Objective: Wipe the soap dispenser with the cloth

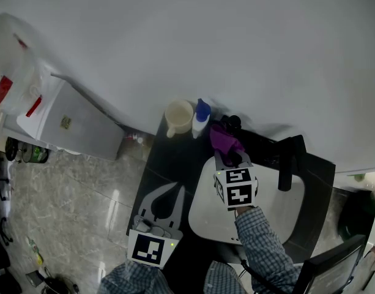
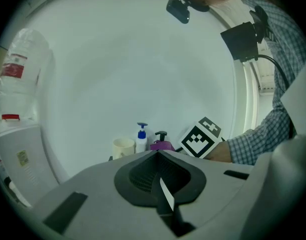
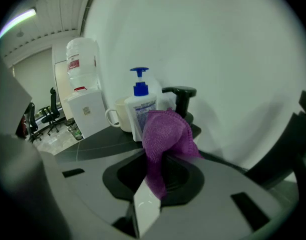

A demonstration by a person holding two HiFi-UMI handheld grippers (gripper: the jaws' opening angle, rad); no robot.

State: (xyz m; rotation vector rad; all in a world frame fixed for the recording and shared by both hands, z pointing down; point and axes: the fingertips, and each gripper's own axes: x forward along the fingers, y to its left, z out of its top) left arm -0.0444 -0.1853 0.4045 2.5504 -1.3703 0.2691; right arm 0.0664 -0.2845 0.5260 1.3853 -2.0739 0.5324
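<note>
Head view, cloth (image 1: 225, 138) beside dispenser (image 1: 201, 116), wall (image 1: 248, 41) behind

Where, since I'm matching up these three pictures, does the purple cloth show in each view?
Head view: purple cloth at centre, at the right hand-held gripper's tip.
Left gripper view: small, low centre, right of the blue-pump bottle.
Right gripper view: centre, pinched between the jaws.
Shared landmark: the blue-pump bottle, just left of the cloth in all three.

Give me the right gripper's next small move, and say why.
Probably nudge the right gripper forward so the cloth presses against the black-topped dispenser. Its jaws pinch the cloth, right in front of that dispenser; the left gripper is shut and empty.
</note>
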